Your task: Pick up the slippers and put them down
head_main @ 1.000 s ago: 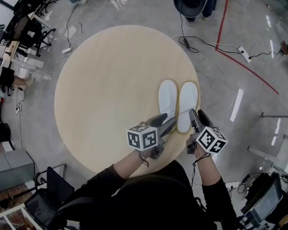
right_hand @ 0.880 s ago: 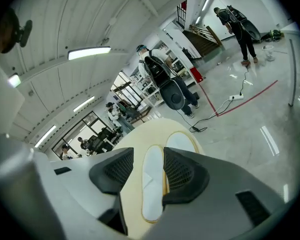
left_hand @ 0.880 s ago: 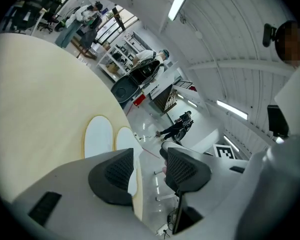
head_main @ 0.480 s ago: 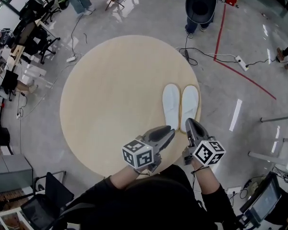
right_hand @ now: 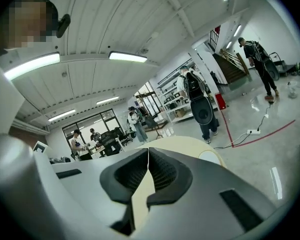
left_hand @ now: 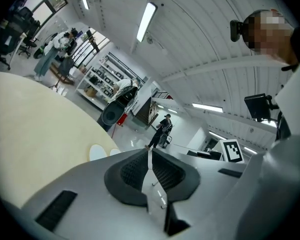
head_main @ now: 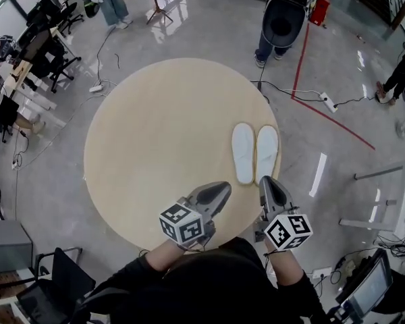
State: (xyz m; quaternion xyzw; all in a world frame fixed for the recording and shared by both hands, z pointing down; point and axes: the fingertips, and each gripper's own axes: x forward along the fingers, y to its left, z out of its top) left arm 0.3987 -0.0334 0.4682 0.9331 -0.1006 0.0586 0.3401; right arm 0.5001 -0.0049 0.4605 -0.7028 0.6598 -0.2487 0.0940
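One round table [head_main: 155,133]; two white slippers on it, namely a left slipper [head_main: 243,154] and a right slipper [head_main: 267,152]; two grippers, namely a left gripper [head_main: 219,192] and a right gripper [head_main: 268,183]; two floor sockets, namely one power strip [head_main: 94,88] and a second strip [head_main: 327,101].

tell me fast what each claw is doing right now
Left claw: closed, holding nothing.
Right claw: closed, holding nothing; both white flat fabric slippers lie on the round beige table.
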